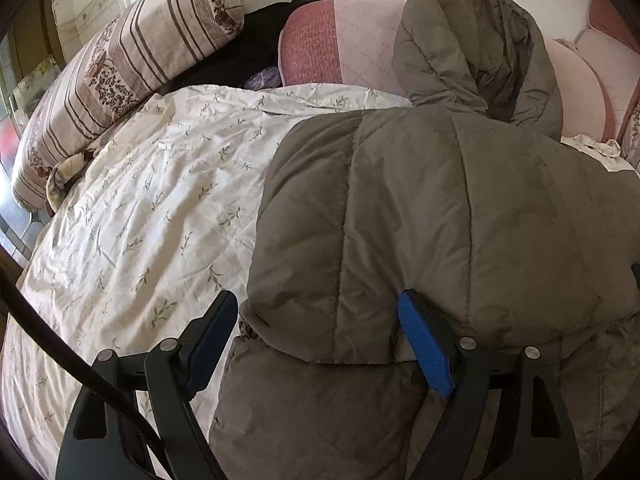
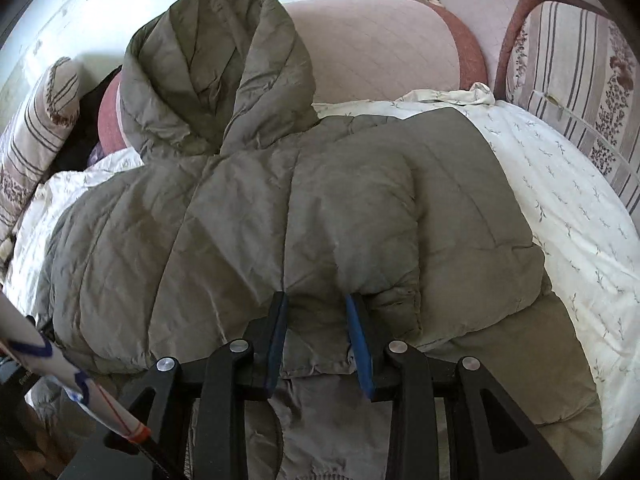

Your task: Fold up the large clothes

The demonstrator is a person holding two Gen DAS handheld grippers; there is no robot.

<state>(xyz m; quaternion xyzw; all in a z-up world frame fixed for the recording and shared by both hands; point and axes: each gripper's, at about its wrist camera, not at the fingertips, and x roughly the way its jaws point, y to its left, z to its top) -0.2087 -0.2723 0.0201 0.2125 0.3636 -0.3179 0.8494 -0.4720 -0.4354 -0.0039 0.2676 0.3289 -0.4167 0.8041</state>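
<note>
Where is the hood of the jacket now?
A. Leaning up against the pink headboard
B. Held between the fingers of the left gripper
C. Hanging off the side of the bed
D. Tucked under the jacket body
A: the hood stands up against the pink headboard, beyond the jacket body, far from both grippers.
</note>
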